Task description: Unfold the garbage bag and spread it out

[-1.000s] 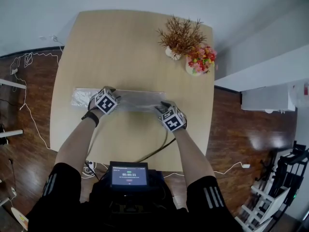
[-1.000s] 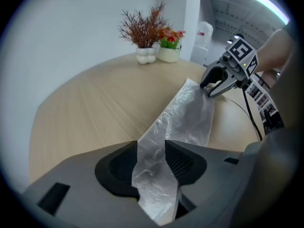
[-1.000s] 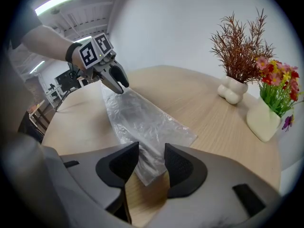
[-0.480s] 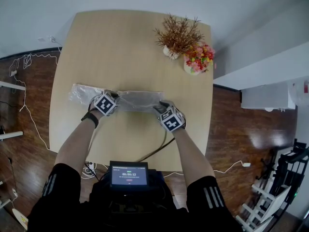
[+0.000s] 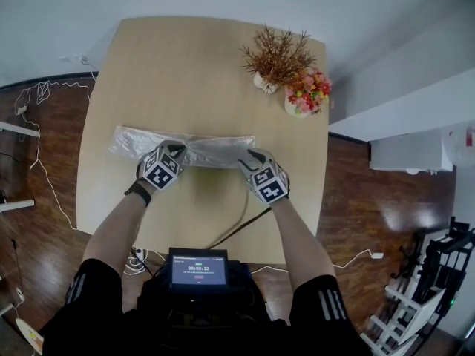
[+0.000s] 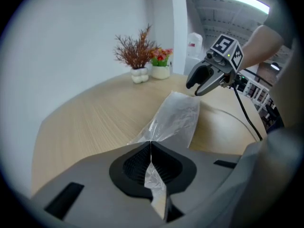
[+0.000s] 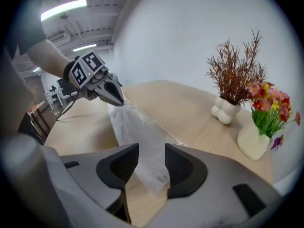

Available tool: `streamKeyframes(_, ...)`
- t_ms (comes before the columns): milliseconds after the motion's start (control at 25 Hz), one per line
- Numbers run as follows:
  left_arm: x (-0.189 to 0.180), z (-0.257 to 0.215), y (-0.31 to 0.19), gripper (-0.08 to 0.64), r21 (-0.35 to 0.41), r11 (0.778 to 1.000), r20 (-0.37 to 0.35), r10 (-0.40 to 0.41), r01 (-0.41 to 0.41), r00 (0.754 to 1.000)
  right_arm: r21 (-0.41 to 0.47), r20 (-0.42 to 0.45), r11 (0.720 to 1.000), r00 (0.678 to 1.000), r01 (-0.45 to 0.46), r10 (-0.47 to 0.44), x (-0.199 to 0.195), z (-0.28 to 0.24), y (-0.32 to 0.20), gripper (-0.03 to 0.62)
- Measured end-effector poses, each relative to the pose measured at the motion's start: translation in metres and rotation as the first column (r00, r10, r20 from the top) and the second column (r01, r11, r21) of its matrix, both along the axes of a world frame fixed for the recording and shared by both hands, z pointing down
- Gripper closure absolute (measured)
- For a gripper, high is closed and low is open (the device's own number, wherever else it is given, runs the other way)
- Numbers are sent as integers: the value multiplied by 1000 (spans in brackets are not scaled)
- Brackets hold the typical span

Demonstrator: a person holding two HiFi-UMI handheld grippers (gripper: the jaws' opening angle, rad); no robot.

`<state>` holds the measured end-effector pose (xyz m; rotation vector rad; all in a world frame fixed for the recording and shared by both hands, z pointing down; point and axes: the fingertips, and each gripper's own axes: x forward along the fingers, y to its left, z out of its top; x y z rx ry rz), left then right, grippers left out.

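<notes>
The garbage bag [image 5: 182, 148] lies as a long, narrow, folded strip of clear crinkled film across the middle of the table [image 5: 193, 73], running left to right in front of the person. The left tool [image 6: 150, 151] is pressed together on the film partway along the strip, with a pinch of plastic caught between its pads and lifted slightly. The right tool [image 7: 152, 161] sits at the strip's right end with its jaws spread; the film passes between them, but the pads do not press on it.

I judge the unfolding has barely begun: one grip is made, the second not yet, and the bag is as narrow as a folded bag gets. The next move calls for the right tool to close on an outer layer only, then for the two tools to draw apart or lift and shake so the folds open. Catching every layer at once would just drag the whole strip.

There is plenty of bare table behind the bag and a fair band in front. The strip's left end lies near the table's left edge, so widening that way is tight. The twig vase [image 5: 276, 58] and flower vase [image 5: 308, 95] stand at the far right corner, and a cable [image 5: 241, 225] trails over the near side.
</notes>
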<state>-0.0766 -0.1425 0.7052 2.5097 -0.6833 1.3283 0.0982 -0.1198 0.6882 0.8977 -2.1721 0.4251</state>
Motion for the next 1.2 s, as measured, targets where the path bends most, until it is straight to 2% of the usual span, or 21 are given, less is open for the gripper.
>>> streamKeyframes(160,2,-13,10,560,104,993,9,54,-54,999,99,-1,992,997,74,-74,-22,-35,-15,393)
streamKeyframes(280,3,-20,18,560,168,982,20,82,-84,996,126,-68,973,980,194,-187,-48,-43,-16,394)
streamKeyframes(360,4,-23,25,560,200,975,27,97,-100,995,126,-137,948,952,291,-274,-65,-37,-12,393)
streamKeyframes(480,5,-25,34,560,237,961,56,130,-139,990,114,-263,896,883,429,-389,-83,-29,-7,389)
streamKeyframes(560,6,-25,39,560,255,953,73,148,-162,986,94,-325,872,843,481,-429,-89,-23,-8,388)
streamKeyframes(880,7,-25,53,560,296,931,111,188,-213,976,3,-425,844,765,536,-484,-85,13,-13,396)
streamKeyframes(1080,6,-23,54,560,279,937,111,188,-212,976,-17,-446,840,748,542,-491,-85,20,-8,571)
streamKeyframes(1200,6,-24,55,558,265,940,106,192,-214,976,0,-456,841,748,541,-482,-84,18,-5,572)
